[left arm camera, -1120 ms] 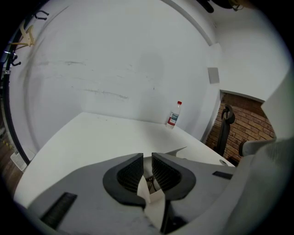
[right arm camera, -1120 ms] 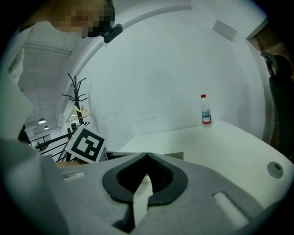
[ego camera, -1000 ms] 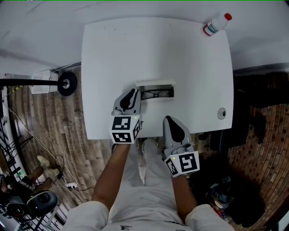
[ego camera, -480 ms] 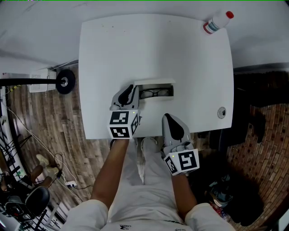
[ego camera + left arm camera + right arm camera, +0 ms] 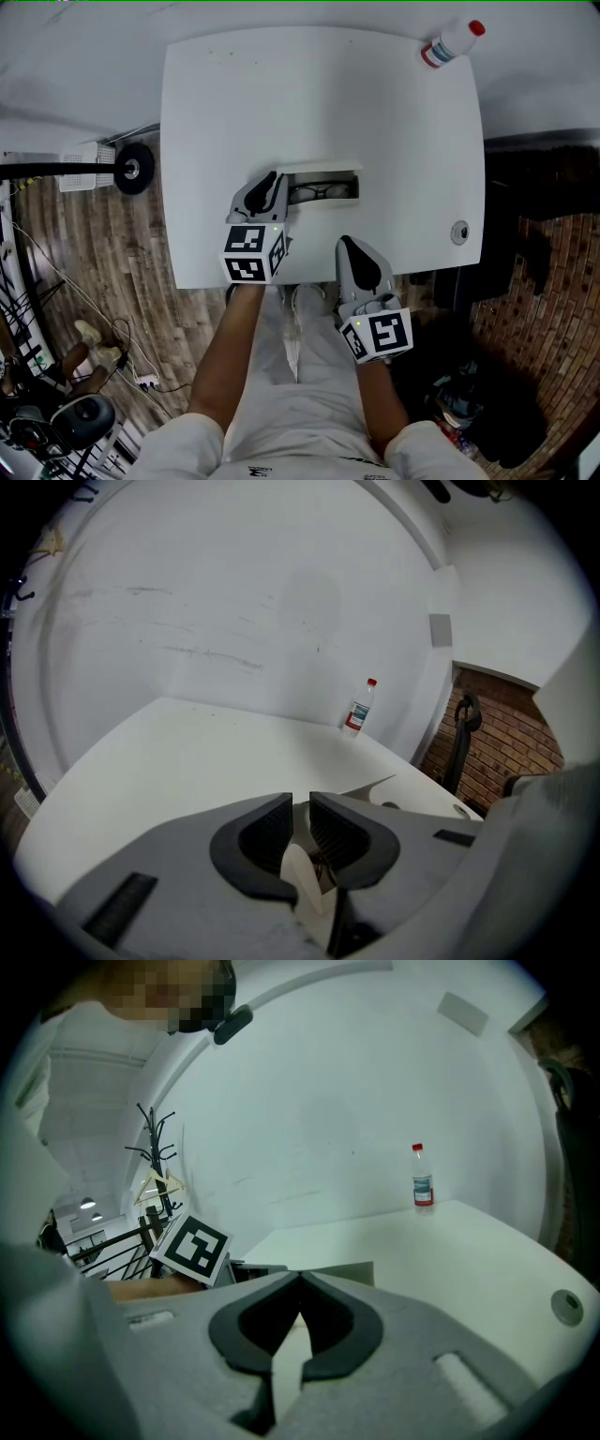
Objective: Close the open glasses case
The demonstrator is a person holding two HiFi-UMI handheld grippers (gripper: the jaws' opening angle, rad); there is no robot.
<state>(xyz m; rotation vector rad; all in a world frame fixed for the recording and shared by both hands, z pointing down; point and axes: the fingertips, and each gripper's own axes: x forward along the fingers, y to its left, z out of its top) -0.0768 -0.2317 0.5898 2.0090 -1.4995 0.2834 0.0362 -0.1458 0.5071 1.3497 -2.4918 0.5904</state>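
1. A white table (image 5: 309,94) fills the middle of the head view. Wooden floor (image 5: 84,262) lies to its left and dark brick to its right.
2. The person's forearms and pale trousers (image 5: 300,375) come in from the near edge.
3. The left gripper (image 5: 272,183) reaches over the table to the left end of the case. In the left gripper view (image 5: 301,803) its ribbed pads stand only a thin slit apart. They appear to pinch the left end of the case's pale raised lid, which runs off behind the right-hand jaw.
4. The right gripper (image 5: 349,246) hangs over the near edge of the table, in front of the case and clear of it. In its own view (image 5: 300,1279) the jaws are pressed together at the tips with nothing between them.
5. The glasses case (image 5: 323,170) lies open near the middle of the table, toward the near side. Its lid stands up along the far side.
6. A clear bottle (image 5: 450,42) with a red cap stands at the far right corner, well away from the case.
7. Dark-framed glasses (image 5: 323,194) lie inside the case.
8. A small round fitting (image 5: 459,232) sits in the tabletop near the right edge.
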